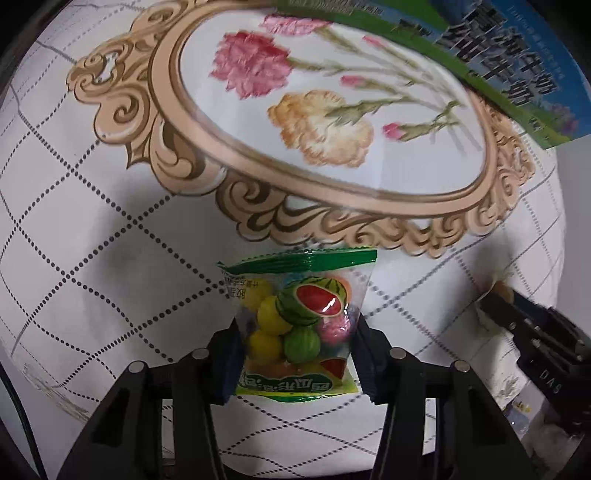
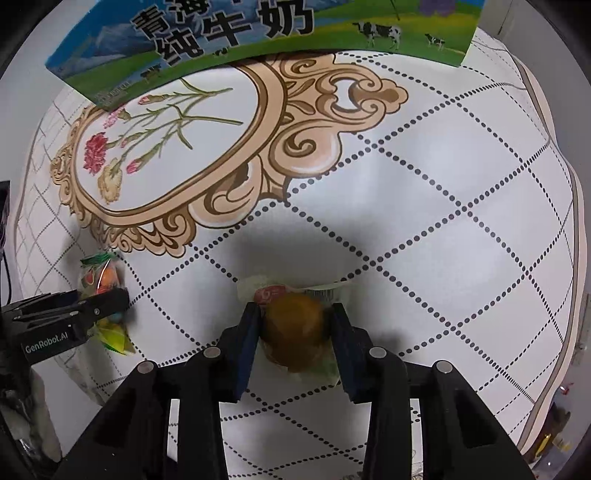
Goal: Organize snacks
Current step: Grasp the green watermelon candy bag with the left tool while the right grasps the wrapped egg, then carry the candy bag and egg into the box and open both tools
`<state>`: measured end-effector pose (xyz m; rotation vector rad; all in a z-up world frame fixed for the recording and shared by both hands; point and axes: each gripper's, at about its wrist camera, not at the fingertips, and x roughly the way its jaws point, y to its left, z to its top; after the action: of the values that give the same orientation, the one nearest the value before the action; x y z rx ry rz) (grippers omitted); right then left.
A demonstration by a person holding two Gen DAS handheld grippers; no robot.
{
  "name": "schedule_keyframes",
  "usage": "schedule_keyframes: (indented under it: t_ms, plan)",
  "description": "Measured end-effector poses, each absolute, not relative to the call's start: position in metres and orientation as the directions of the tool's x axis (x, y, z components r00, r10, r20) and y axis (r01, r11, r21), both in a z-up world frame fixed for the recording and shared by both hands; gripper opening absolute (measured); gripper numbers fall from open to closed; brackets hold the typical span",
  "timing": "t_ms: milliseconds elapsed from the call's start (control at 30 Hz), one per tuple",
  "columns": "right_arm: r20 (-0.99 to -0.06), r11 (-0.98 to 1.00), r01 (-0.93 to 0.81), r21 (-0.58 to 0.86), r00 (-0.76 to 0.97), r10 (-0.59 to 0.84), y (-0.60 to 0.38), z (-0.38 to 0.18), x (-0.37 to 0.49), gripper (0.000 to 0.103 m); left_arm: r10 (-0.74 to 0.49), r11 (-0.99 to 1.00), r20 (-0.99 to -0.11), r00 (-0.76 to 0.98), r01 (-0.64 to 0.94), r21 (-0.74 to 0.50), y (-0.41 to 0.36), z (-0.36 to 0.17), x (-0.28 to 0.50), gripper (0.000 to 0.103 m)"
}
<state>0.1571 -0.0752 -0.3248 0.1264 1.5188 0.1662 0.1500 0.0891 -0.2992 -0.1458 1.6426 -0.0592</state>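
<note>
Here, my bench (image 2: pixel 461 229) carries a white cloth with dotted diamonds and a flowered medallion (image 1: pixel 332 110). At its far edge stands a blue and green milk carton (image 2: pixel 240 33). My left hand-held gripper (image 1: pixel 295 332) is closed on a clear bag of fruit-shaped candies (image 1: pixel 299 314). My right hand-held gripper (image 2: pixel 295 325) is clamped on a wrapped brown cake (image 2: pixel 295 328), near the cloth's middle.

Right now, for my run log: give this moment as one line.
left gripper: shut on fruit candy bag | right gripper: shut on wrapped bun | milk carton box: at table's far edge
</note>
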Motion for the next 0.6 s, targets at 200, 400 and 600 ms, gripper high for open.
schedule_keyframes:
  t_ms: [200, 400, 600]
  plan:
    - [-0.956, 0.96, -0.042, 0.278, 0.087, 0.281, -0.075, -0.281, 0.171, 0.04, -0.22, 0.975, -0.975, 0.003, -0.039, -0.22, 0.067, -0.249, 0.158, 0.048]
    - [-0.908, 0.934, -0.077, 0.35, 0.215, 0.358, -0.082, -0.203, 0.207, 0.04, -0.333, 0.943, -0.937, 0.11, 0.035, -0.331, 0.036, -0.171, 0.193, 0.048]
    - [-0.856, 0.928, -0.108, 0.358, 0.358, 0.372, -0.094, -0.131, 0.26, 0.04, -0.36, 0.933, -0.908, 0.212, 0.09, -0.349, 0.016, -0.11, 0.259, 0.048]
